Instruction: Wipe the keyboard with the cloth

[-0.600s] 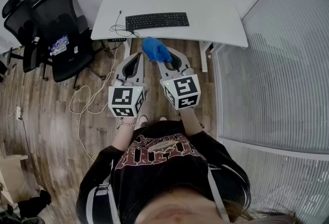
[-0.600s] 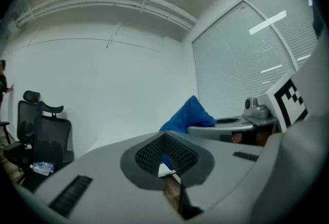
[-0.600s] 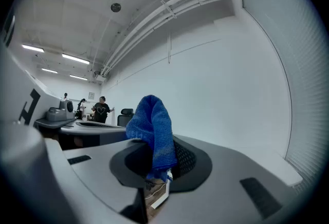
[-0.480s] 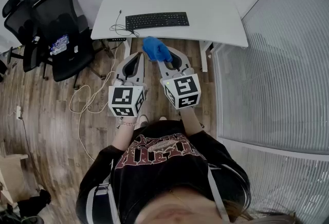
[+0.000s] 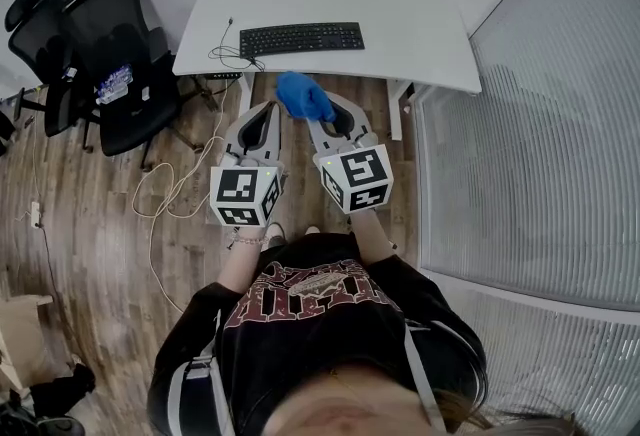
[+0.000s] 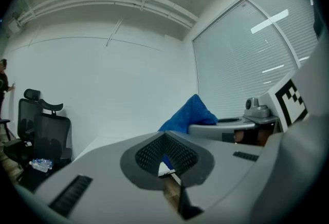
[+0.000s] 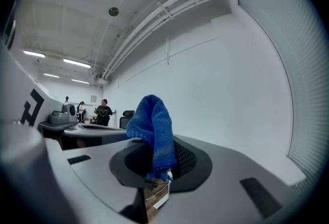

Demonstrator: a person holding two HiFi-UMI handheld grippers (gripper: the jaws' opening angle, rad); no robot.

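Note:
A black keyboard (image 5: pixel 300 39) lies on the white desk (image 5: pixel 420 34), with its cable coiled at the left end. Nearer me than the desk's front edge, my right gripper (image 5: pixel 313 117) is shut on a blue cloth (image 5: pixel 303 96), which bunches up above the jaws. In the right gripper view the cloth (image 7: pixel 153 130) stands between the dark pads of that gripper (image 7: pixel 154 161). My left gripper (image 5: pixel 269 109) is held beside it, shut with nothing in it. The left gripper view shows its closed jaws (image 6: pixel 165 140) and the cloth (image 6: pixel 189 114) to the right. Both grippers hang over the wooden floor.
Two black office chairs (image 5: pixel 110 54) stand left of the desk. Loose cables (image 5: pixel 170 189) trail over the floor below the desk's left end. A glass wall with blinds (image 5: pixel 530 134) runs along the right. People stand far off in the right gripper view (image 7: pixel 104 111).
The desk and keyboard sit slightly further left in the head view. Both grippers and the cloth keep nearly the same pose.

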